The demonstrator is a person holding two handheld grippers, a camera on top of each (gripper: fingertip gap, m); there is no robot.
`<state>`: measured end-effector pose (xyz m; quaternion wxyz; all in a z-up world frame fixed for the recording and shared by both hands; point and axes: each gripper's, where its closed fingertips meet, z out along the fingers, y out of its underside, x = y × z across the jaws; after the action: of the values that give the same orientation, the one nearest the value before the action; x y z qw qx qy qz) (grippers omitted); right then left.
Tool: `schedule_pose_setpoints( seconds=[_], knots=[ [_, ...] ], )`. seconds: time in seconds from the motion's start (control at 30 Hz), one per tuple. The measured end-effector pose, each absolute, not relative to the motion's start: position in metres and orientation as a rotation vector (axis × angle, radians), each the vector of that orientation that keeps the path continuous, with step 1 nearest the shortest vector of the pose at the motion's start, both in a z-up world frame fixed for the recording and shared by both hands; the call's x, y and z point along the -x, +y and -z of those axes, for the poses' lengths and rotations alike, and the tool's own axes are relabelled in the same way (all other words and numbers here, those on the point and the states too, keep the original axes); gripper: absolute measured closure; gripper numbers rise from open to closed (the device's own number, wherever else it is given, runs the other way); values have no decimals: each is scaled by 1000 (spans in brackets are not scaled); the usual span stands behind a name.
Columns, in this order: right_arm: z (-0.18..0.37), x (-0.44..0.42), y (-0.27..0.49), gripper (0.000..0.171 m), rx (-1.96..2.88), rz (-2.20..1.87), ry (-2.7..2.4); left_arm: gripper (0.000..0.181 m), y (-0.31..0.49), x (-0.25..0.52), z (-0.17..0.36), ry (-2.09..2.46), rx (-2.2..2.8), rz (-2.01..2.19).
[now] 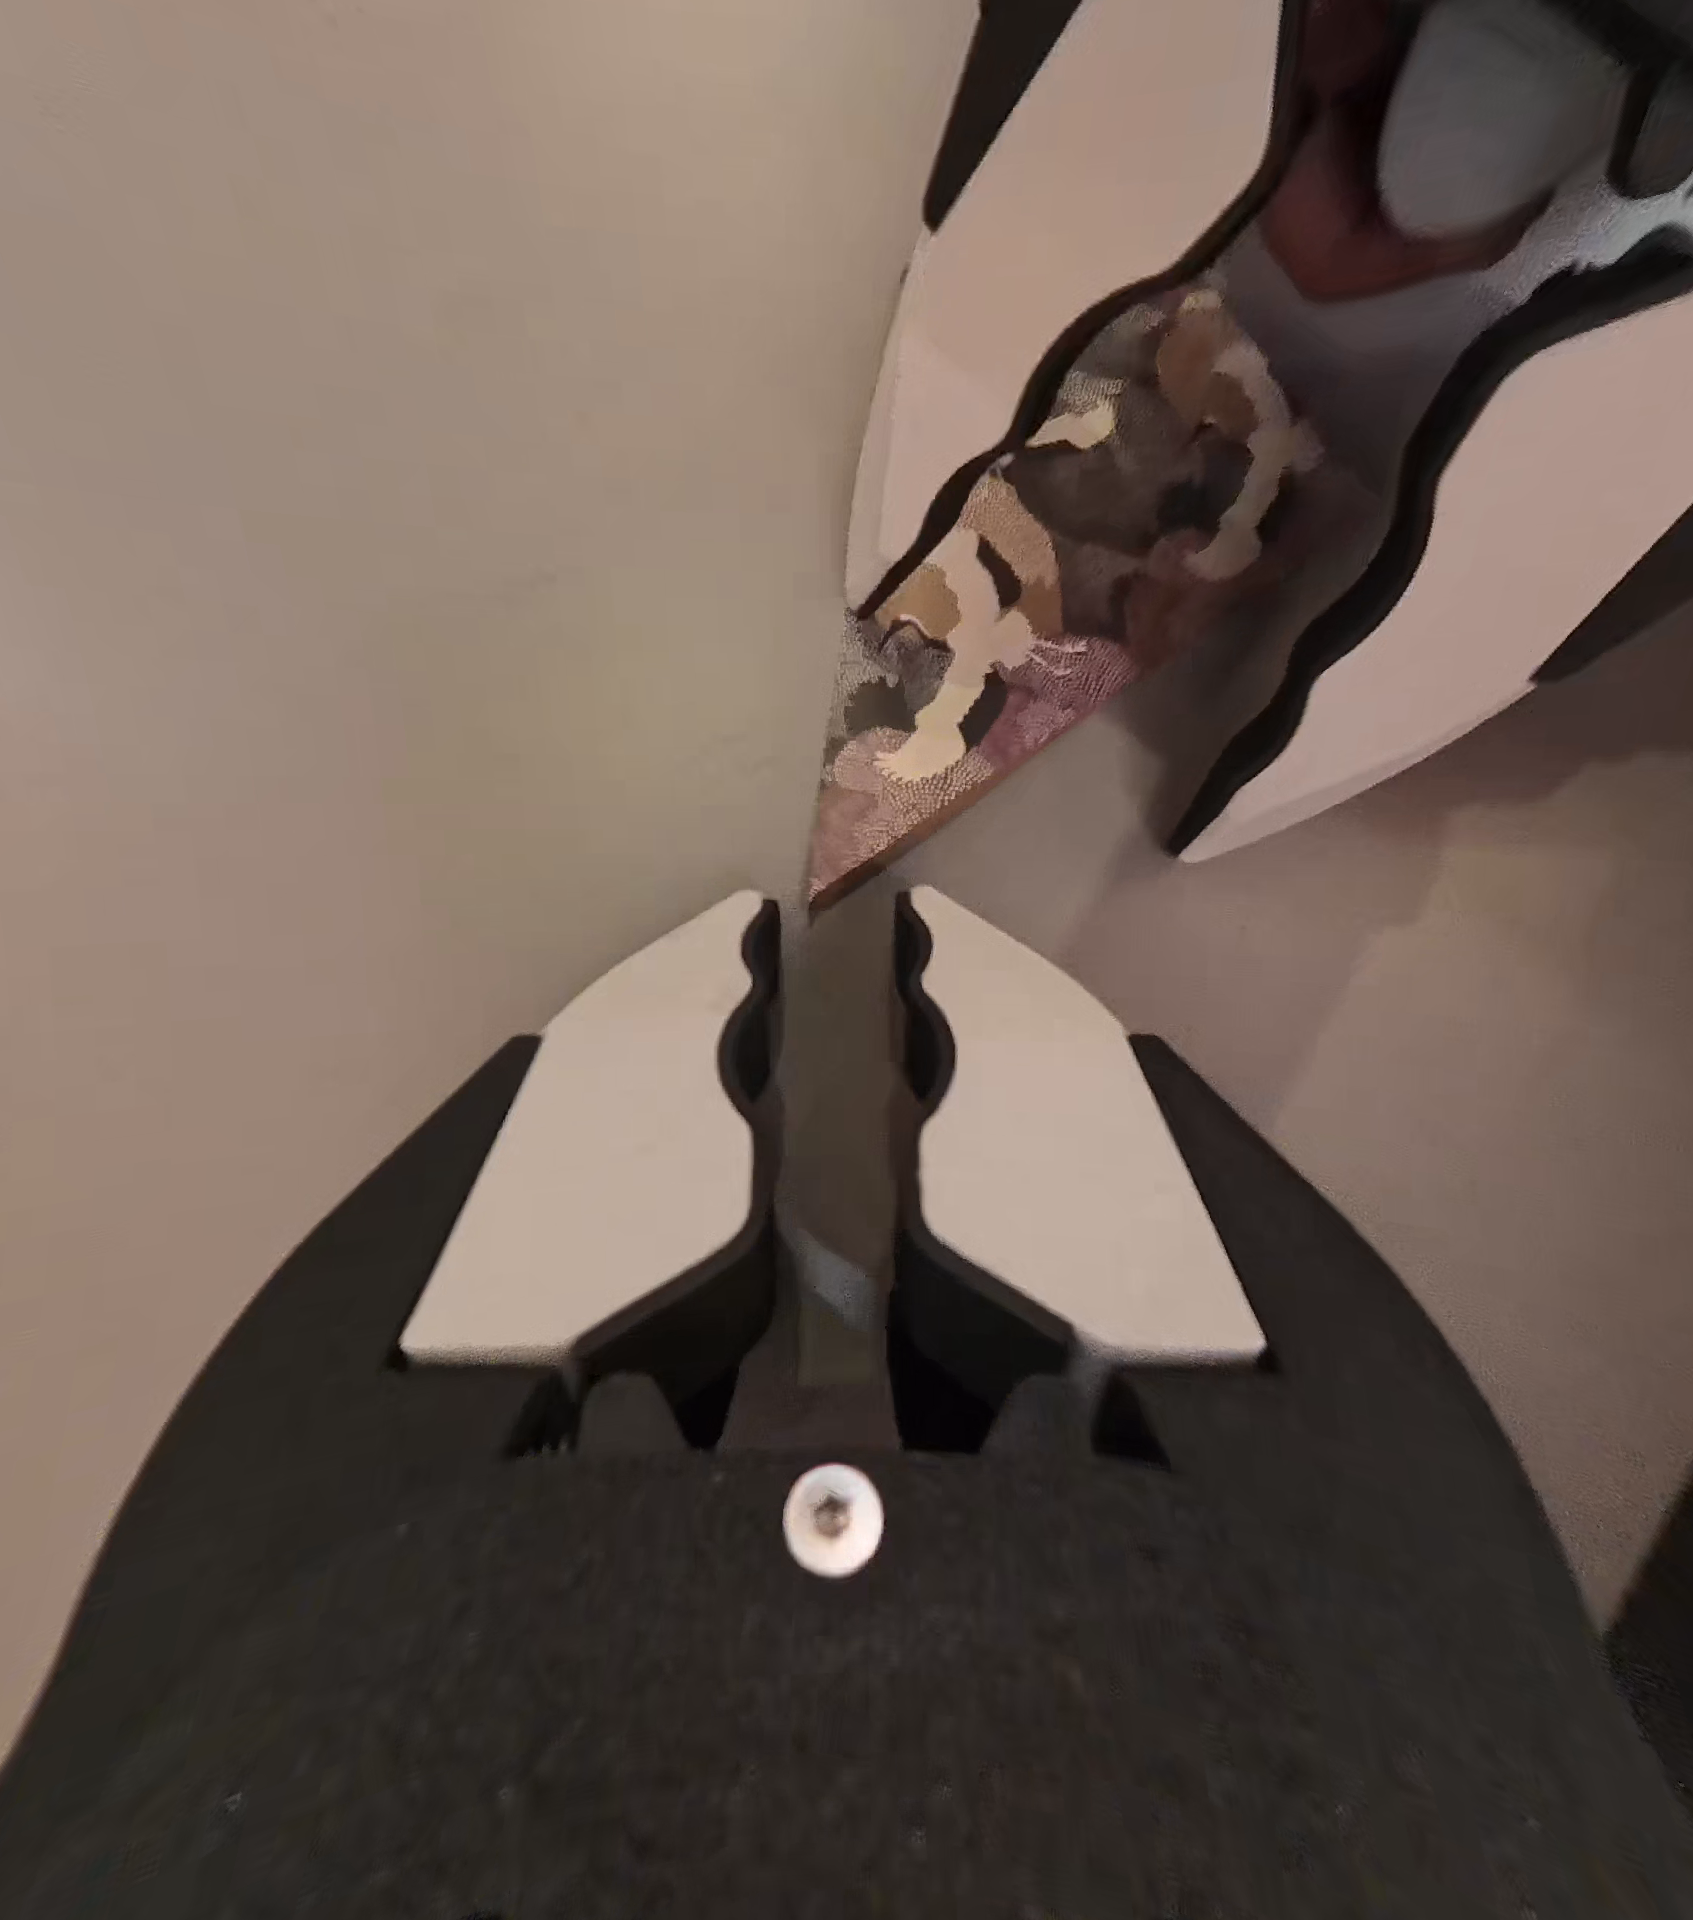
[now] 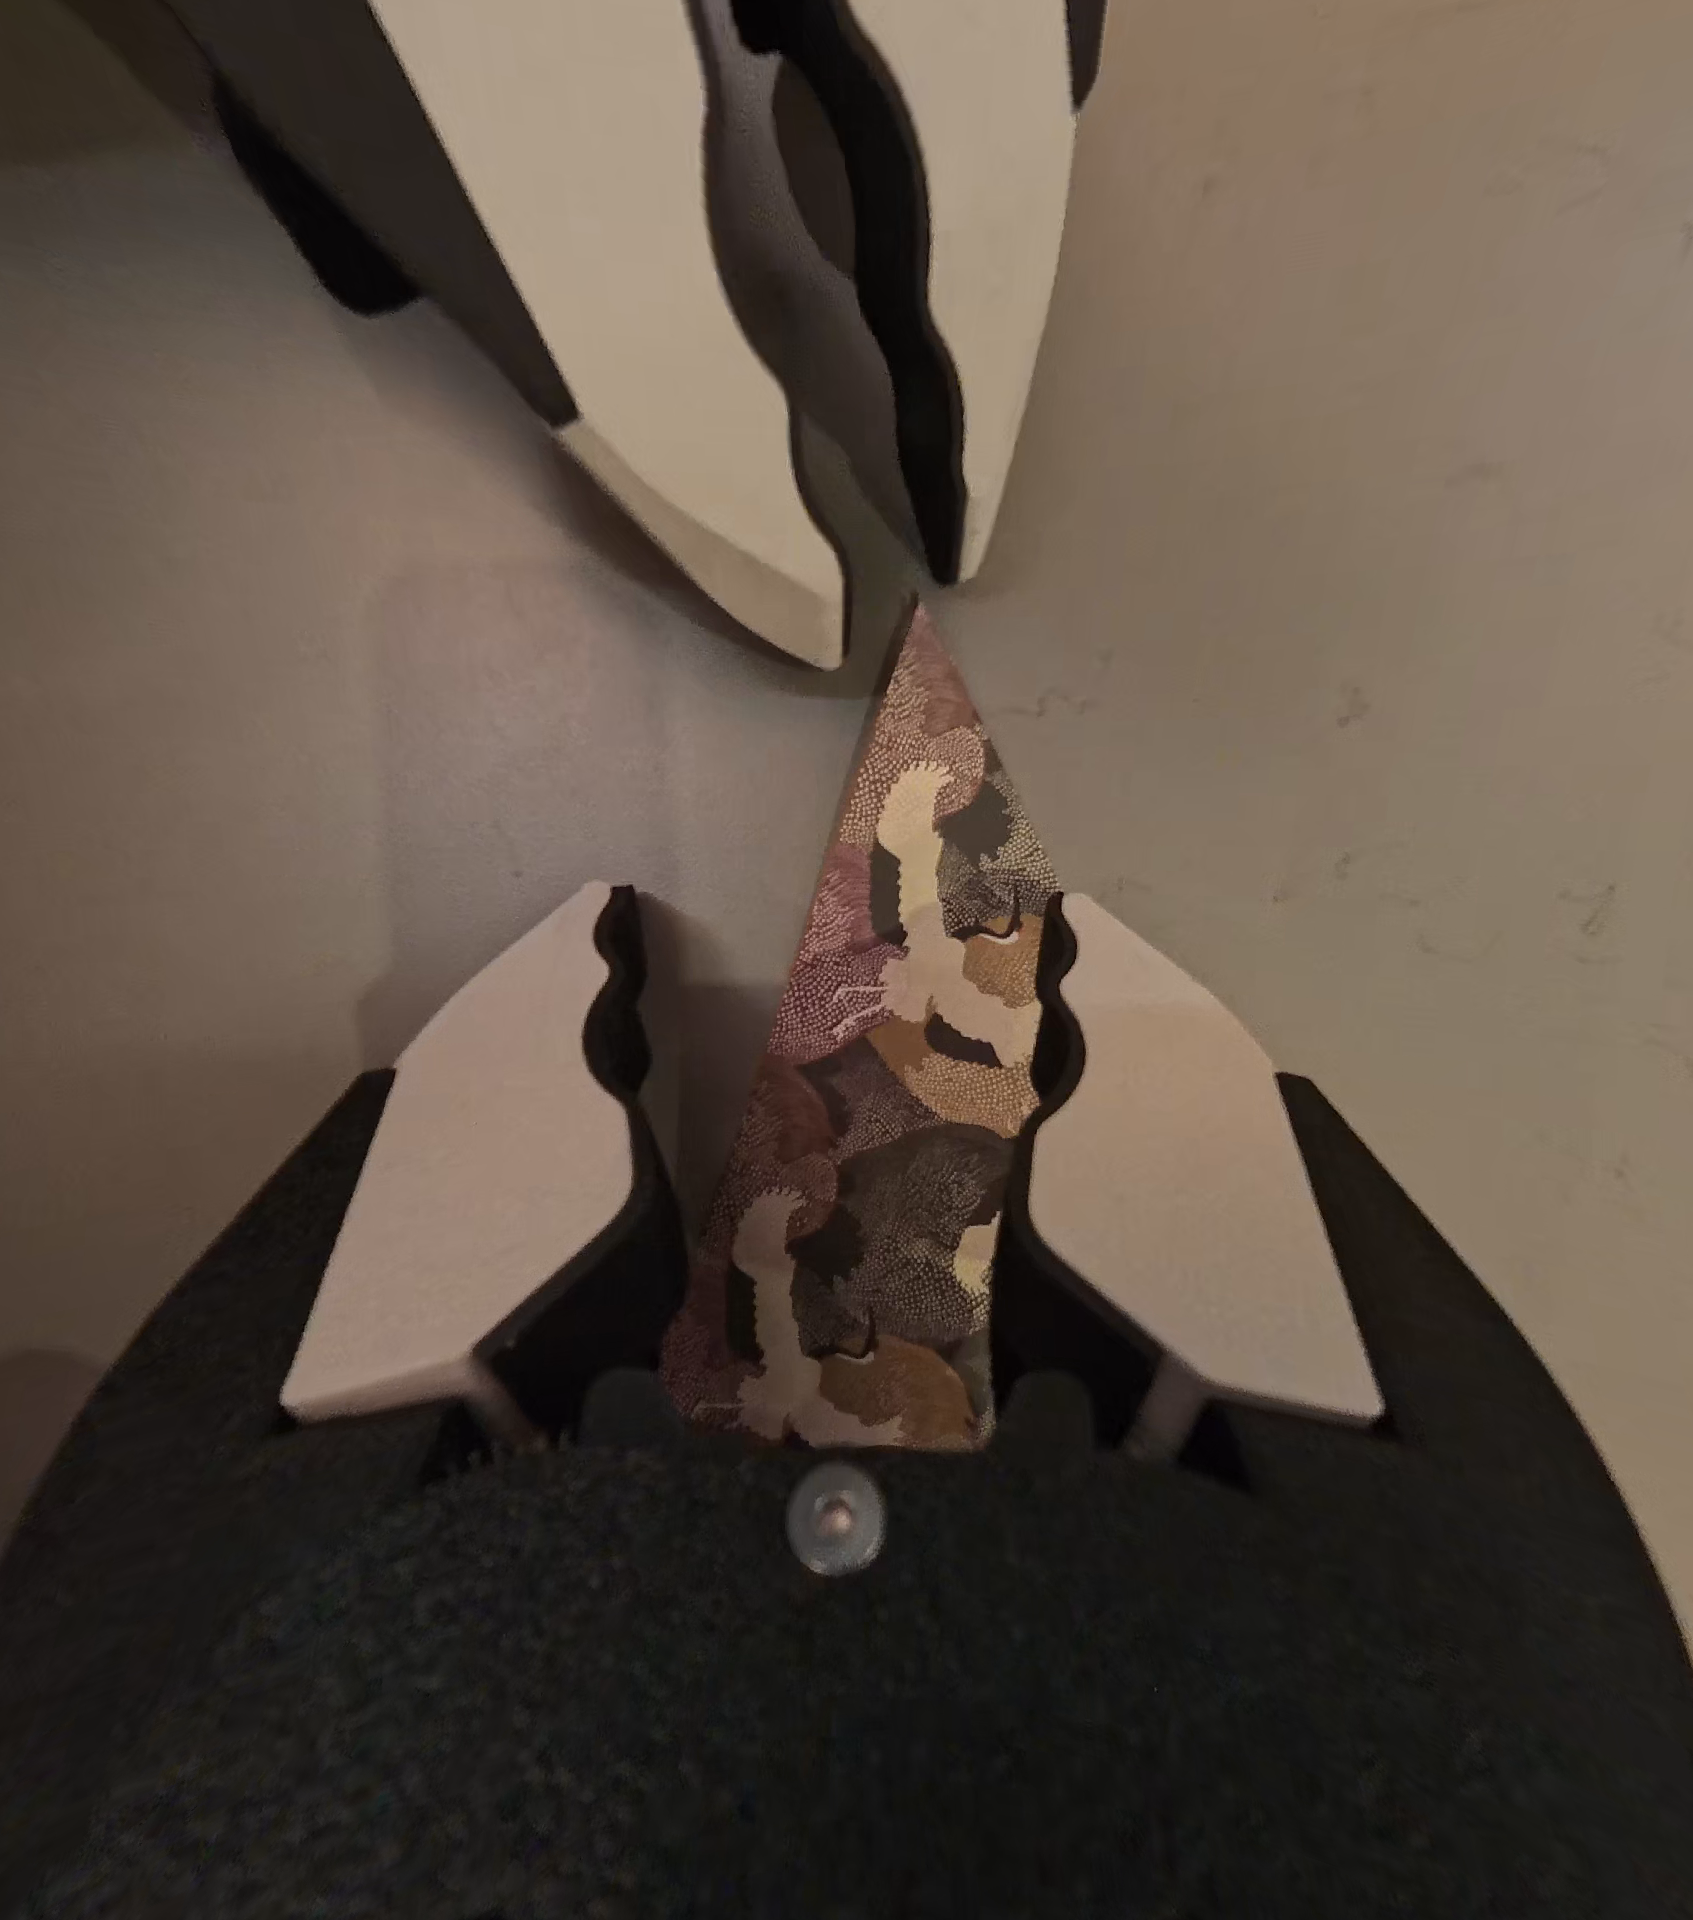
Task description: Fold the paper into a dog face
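Now two tools meet at one folded paper triangle over a beige surface (image 1: 302,520).

Left of the paper (image 2: 909,1091) in the right wrist view is one finger (image 2: 468,1174) of the right tool (image 2: 842,914); its jaws stand apart, the paper lying between them and touching the right-hand finger, so a grip cannot be told. Above the paper's tip, the left tool (image 2: 889,613) points down, jaws nearly closed, just at the tip. In the left wrist view the left tool (image 1: 837,914) shows a narrow gap, the paper (image 1: 1008,623) tip at its opening; whether it pinches is unclear. Right of the paper, the right tool (image 1: 1018,727) straddles it.
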<state>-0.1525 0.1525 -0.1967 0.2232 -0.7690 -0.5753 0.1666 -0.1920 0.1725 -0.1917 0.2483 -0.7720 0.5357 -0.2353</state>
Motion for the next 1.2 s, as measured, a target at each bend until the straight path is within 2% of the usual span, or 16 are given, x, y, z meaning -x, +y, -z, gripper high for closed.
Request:
schedule_pose_setpoints(
  seconds=[0.17,0.27,0.67,0.93,1.2],
  knots=[
    [197,153,152,98,2121,-456,-1576,161,177,189,193,1499,2056,560],
    [197,153,152,97,2123,-452,-1565,181,179,189,194,1534,2022,513],
    [197,153,153,99,2126,-453,-1540,181,175,173,164,1489,1968,696],
    [197,153,153,100,2124,-456,-1539,181,153,156,164,1648,1827,677],
    [197,152,153,100,2120,-456,-1552,181,169,162,157,1612,1851,664]
  ],
)
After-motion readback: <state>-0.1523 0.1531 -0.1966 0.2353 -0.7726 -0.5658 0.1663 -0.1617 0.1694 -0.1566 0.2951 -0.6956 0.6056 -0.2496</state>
